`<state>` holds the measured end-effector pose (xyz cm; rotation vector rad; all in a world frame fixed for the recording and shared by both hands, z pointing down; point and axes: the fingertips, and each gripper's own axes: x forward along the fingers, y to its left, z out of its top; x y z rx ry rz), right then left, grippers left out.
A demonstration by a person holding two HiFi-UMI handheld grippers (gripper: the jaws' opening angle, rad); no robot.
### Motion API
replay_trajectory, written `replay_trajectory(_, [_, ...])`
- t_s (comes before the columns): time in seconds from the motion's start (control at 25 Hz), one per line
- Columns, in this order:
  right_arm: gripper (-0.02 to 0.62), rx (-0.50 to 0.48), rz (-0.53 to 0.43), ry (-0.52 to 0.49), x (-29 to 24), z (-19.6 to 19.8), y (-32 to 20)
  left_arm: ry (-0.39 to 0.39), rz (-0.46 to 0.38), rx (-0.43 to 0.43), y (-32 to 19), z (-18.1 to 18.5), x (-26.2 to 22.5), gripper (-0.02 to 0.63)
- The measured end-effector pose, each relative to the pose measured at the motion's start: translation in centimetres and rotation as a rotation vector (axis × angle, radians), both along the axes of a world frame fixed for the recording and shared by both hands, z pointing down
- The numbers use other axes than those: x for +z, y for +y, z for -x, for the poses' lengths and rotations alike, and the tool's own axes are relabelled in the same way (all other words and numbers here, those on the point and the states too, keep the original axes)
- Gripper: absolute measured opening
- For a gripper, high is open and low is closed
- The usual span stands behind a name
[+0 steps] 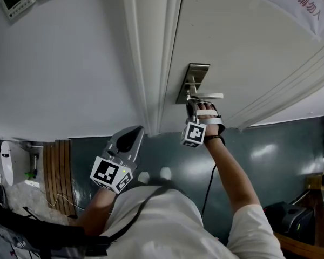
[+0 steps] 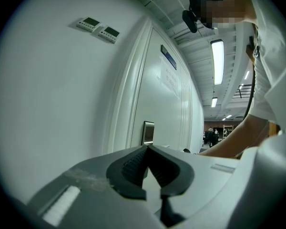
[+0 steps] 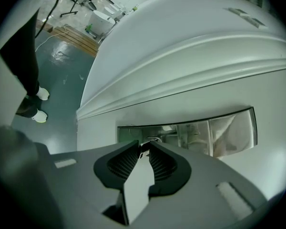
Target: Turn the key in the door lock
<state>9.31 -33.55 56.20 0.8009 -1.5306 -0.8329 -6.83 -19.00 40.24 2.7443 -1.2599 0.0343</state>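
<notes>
Holding the right gripper (image 1: 193,102) up to the door (image 1: 243,36), you are presenting its jaws to the lock plate (image 1: 193,82). The plate is showing as a tall, rectangular piece of brushed, reflective metal. It is sitting near the door's edge, just beside the white door frame (image 1: 151,53). A silver lever handle (image 1: 209,96) is projecting sideways from the plate, just beside the gripper's tips.

In the right gripper view, the key (image 3: 145,149) is standing seated in the plate. Only its small metal head is showing, and it is lying between the jaw tips. The jaws are standing a narrow gap apart, with the head in that gap.

You are holding the left gripper (image 1: 134,132) lower, well apart from the lock. It is pointing toward the white wall (image 1: 70,63) beside the frame. Its jaws are meeting tip to tip, and nothing is sitting between them.
</notes>
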Motion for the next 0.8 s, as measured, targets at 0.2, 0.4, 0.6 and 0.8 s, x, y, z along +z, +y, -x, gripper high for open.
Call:
replay_trajectory(0.2, [0.079, -0.003, 0.009, 0.007, 0.1, 0.0, 0.0, 0.002, -0.006, 0.003, 0.1, -0.1, -0.2, 0.005])
replay_trajectory(0.4, [0.094, 0.049, 0.026, -0.054, 0.2, -0.4, 0.1, 0.007, -0.013, 0.004, 0.2, 0.2, -0.2, 0.005])
replay_trajectory(0.6, [0.147, 0.104, 0.072, -0.188, 0.9, -0.8, 1.2, 0.007, -0.018, 0.008, 0.3, 0.2, -0.5, 0.005])
replay_trajectory(0.8, [0.120, 0.181, 0.067, -0.481, -1.2, -0.5, 3.7, 0.017, -0.015, 0.028, 0.2, -0.3, -0.6, 0.005])
